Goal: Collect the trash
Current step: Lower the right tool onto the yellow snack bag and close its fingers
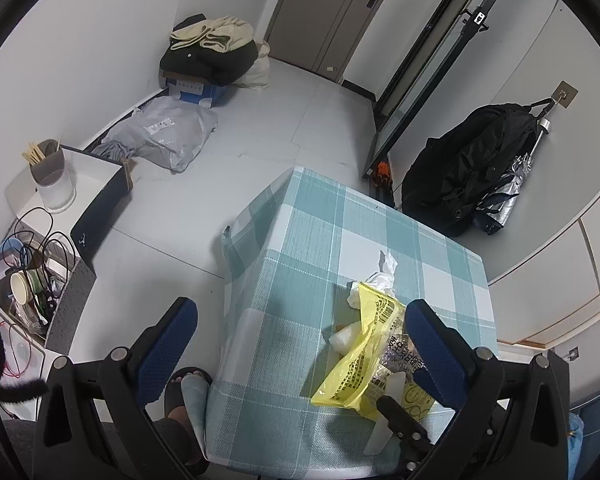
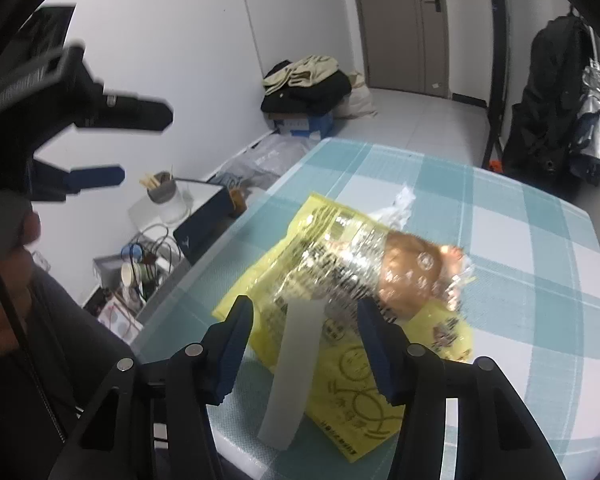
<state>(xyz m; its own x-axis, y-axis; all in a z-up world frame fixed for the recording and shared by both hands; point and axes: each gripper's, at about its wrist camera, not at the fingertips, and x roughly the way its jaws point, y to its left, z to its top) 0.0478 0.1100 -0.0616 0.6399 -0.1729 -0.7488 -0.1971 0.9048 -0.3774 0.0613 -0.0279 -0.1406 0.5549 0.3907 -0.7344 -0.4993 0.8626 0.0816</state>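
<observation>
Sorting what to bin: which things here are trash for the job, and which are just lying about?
Job: yellow plastic bag, crumpled tissue, white strip.
Lying about: black backpack, folded umbrella, chopstick holder, clothes pile.

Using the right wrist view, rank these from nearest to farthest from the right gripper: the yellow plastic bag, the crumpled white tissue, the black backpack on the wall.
1. Yellow plastic bag: on the table right at the right gripper, between its open fingers.
2. Crumpled white tissue: just beyond the bag, mid-table.
3. Black backpack: hanging on the wall past the table's far right edge.
</observation>
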